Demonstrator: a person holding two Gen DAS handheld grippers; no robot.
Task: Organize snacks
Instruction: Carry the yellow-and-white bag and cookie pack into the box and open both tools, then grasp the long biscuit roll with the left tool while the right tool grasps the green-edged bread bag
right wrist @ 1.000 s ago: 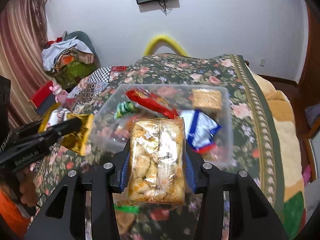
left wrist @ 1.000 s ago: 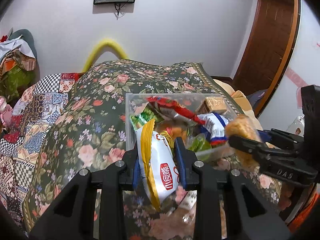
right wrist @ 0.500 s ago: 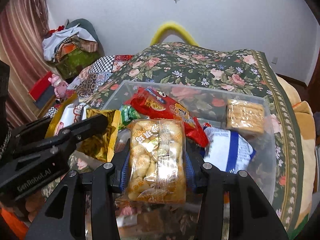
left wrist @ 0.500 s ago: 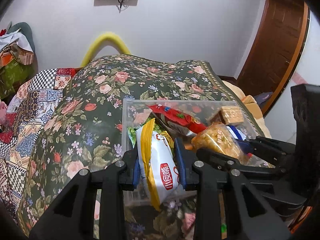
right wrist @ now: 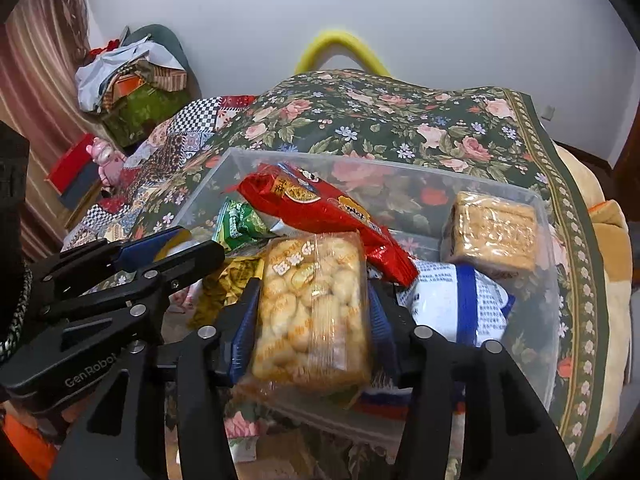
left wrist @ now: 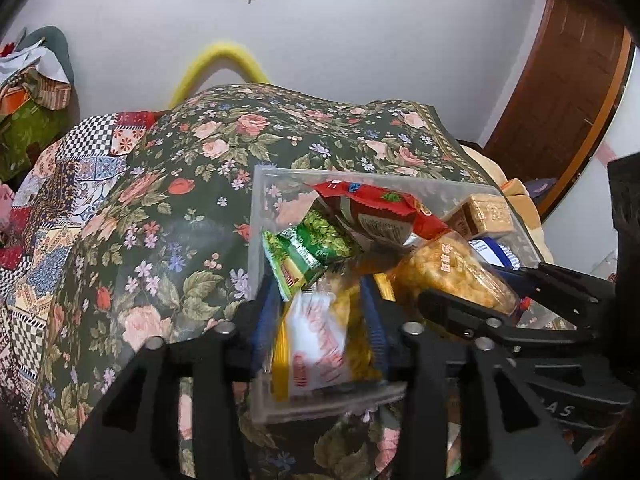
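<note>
A bed covered in a dark floral bedspread (right wrist: 420, 128) fills the room, a patchwork quilt (left wrist: 60, 208) beside it. Behind stands a plain white wall (left wrist: 360, 40) with a yellow curved tube (right wrist: 340, 46) against it. A brown wooden door (left wrist: 568, 92) stands right, striped curtains (right wrist: 36, 80) left.

Left gripper (left wrist: 320, 320): my fingers look spread, white-yellow packet (left wrist: 316, 352) blurred between them; I can't tell if they touch it.
Bin (left wrist: 256, 216): clear, on the floral cover (left wrist: 168, 208), near its front edge.
In bin: green packet (left wrist: 316, 244), red packet (left wrist: 380, 212), biscuit block (left wrist: 490, 212).
Right gripper (left wrist: 508, 300): clamps puff bag (left wrist: 452, 270) over the bin.
</note>
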